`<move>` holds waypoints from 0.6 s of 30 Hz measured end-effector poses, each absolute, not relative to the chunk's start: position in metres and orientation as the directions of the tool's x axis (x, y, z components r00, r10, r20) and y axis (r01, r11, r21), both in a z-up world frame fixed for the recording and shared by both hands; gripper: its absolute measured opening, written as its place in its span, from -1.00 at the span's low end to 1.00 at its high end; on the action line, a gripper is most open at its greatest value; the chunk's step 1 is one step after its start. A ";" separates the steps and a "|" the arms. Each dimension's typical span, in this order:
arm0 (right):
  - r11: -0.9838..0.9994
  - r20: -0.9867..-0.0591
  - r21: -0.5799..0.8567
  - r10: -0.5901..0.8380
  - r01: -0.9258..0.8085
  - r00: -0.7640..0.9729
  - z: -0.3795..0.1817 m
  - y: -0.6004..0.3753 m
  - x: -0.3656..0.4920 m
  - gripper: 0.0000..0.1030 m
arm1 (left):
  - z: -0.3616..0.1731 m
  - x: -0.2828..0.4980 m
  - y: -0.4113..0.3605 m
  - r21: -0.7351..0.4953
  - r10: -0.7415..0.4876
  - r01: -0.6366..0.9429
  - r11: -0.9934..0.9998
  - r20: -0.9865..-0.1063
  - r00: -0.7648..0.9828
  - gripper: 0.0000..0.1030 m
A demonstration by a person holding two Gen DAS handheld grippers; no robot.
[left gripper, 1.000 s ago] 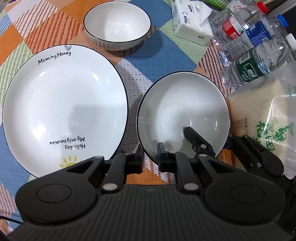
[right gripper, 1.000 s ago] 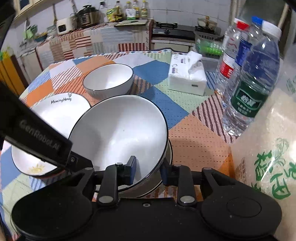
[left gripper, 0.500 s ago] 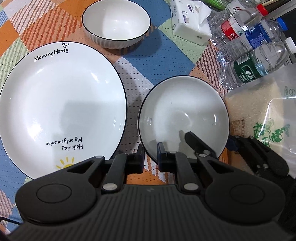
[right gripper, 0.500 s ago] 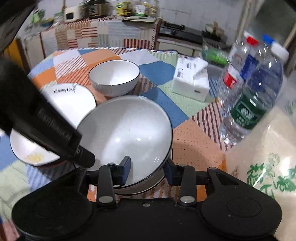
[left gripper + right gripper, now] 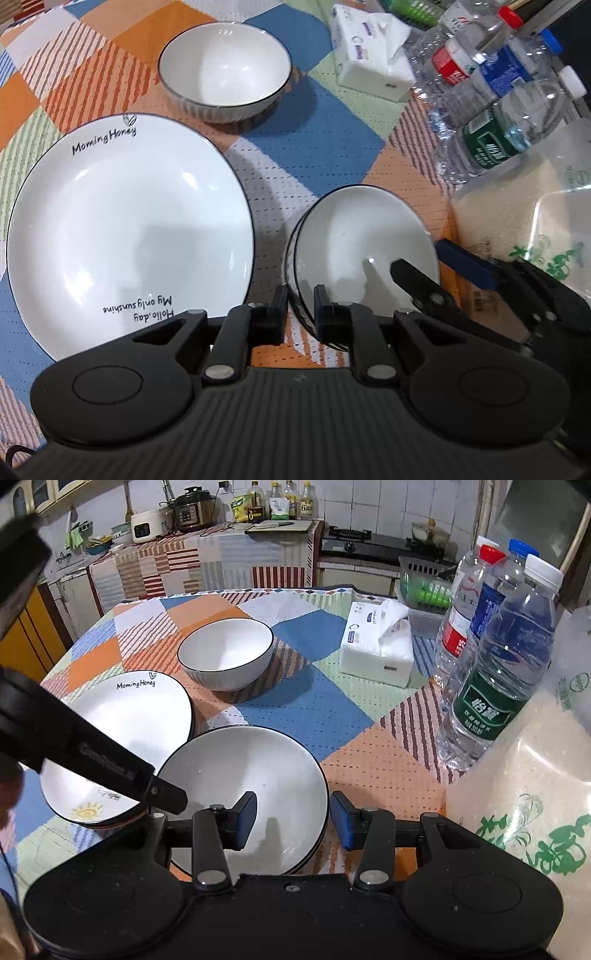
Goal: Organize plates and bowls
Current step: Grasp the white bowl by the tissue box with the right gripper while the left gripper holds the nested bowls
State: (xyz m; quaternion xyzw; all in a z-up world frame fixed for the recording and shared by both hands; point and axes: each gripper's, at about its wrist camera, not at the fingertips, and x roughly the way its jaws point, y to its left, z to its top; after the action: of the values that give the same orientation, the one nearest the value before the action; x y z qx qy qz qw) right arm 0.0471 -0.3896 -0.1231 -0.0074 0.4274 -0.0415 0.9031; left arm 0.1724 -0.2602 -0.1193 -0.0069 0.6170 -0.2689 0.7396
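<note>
The near rim of the stacked bowls (image 5: 360, 236) hides behind the left gripper (image 5: 300, 312), whose fingers straddle that rim at 6 o'clock with a gap showing; whether they pinch it cannot be told. The right gripper (image 5: 292, 821) hangs spread wide over the same bowls. The large plate (image 5: 125, 229) lies at 9 o'clock, the single bowl (image 5: 224, 70) at 12.
</note>
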 end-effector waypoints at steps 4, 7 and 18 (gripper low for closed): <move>0.997 -0.771 -0.025 -0.066 0.073 0.633 -0.125 -0.398 0.049 -0.17 | -0.104 0.173 -0.259 -0.345 -0.425 0.436 0.831 -0.900 0.099 -0.63; 0.998 -0.757 -0.010 -0.051 0.067 0.652 -0.113 -0.400 0.049 -0.17 | -0.086 0.177 -0.255 -0.342 -0.443 0.471 0.813 -0.888 0.120 -0.59; 0.989 -0.636 0.051 0.140 -0.140 0.759 -0.050 -0.396 0.075 -0.04 | -0.028 0.214 -0.236 -0.131 -0.400 0.586 0.800 -0.844 0.358 -0.20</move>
State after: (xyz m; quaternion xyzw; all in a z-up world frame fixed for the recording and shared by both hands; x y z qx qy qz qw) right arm 0.0745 -0.3962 -0.0496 0.0001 0.3394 0.0745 0.9377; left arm 0.2141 -0.2361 -0.0278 0.0969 0.4801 -0.3012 0.8182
